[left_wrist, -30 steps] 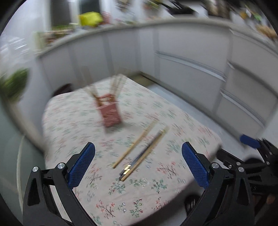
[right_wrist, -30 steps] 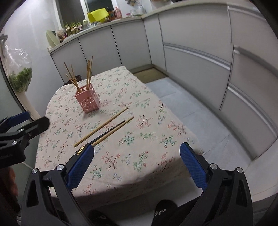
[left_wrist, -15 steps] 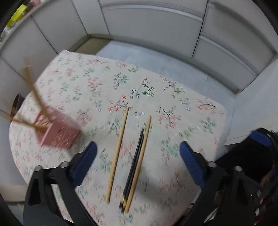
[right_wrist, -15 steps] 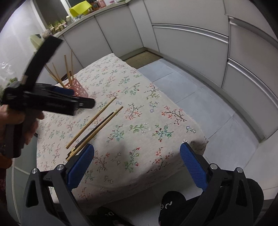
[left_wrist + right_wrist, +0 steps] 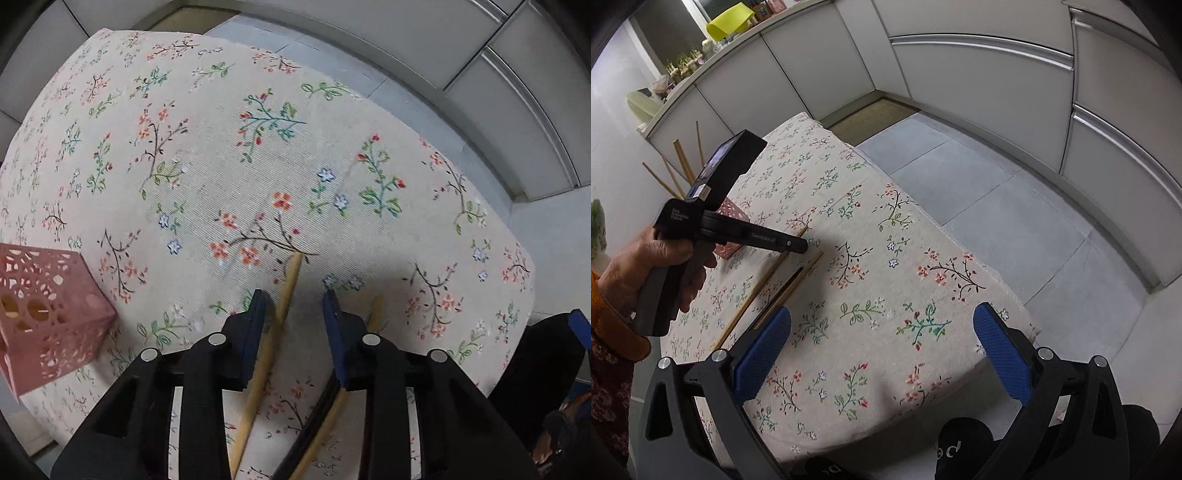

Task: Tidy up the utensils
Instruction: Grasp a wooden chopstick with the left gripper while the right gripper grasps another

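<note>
Three chopsticks lie loose on the floral tablecloth (image 5: 221, 166). My left gripper (image 5: 294, 299) points straight down over them with its jaws closing. One wooden chopstick (image 5: 291, 273) runs between the pads, close to the left pad, and no grip shows. The black chopstick (image 5: 314, 424) and the second wooden chopstick (image 5: 375, 310) lie under and right of the right finger. The pink perforated holder (image 5: 48, 325) stands to the left. In the right wrist view a hand holds the left gripper (image 5: 798, 246) over the chopsticks (image 5: 764, 280). My right gripper (image 5: 882, 343) hangs open above the table's near corner with nothing in it.
Several wooden chopsticks (image 5: 683, 162) stand in the pink holder (image 5: 729, 214), half hidden behind the left gripper. White cabinets (image 5: 979, 74) curve round the grey tiled floor (image 5: 997, 192). Black slippers (image 5: 960, 450) sit below the table edge. A counter with a yellow-green thing (image 5: 729, 24) runs behind.
The left gripper swung down from a forward view to just above the loose chopsticks, and its jaws narrowed around one. The right gripper drifted lower and nearer the table, still wide.
</note>
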`<state>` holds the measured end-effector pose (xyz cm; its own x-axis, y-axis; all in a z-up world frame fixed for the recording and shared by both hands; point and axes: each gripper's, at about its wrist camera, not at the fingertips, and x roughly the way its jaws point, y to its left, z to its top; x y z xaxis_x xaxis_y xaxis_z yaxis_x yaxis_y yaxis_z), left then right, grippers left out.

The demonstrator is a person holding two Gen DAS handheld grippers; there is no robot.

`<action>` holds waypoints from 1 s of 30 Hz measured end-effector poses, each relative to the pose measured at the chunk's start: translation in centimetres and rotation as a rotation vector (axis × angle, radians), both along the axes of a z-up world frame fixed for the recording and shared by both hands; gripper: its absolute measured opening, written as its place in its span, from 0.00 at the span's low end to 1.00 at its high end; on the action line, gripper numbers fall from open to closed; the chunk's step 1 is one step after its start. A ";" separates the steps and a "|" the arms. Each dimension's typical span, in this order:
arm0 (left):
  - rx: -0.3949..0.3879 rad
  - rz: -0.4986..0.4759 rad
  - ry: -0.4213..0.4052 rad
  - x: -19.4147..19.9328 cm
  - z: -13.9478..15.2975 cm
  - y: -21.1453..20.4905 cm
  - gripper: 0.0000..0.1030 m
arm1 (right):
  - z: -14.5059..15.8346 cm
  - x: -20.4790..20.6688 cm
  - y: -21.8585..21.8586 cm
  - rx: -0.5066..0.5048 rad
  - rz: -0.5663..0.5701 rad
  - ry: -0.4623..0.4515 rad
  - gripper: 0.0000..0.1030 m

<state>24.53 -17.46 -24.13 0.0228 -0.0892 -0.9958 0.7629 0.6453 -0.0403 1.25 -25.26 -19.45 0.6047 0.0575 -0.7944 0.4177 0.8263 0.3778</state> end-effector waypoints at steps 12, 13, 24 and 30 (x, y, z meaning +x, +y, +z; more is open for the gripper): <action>-0.092 0.061 -0.176 -3.2 1.5 6.0 0.05 | -0.1 6.5 1.0 0.032 0.002 0.113 0.93; -0.123 0.080 -0.193 -3.6 2.3 7.1 0.05 | -0.4 7.5 1.2 0.050 -0.001 0.137 0.93; -0.329 0.189 -0.454 -11.9 13.2 16.3 0.04 | -5.3 16.4 5.9 0.112 -0.033 0.438 0.59; -0.385 0.250 -0.528 -14.4 16.3 19.3 0.04 | -5.2 17.3 6.7 0.094 -0.105 0.441 0.28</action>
<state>10.11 1.85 -7.81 0.5605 -0.3629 -0.7444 0.5740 0.8181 0.0334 18.55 -18.60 -24.66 0.2166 0.0978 -0.9713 0.6350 0.7416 0.2163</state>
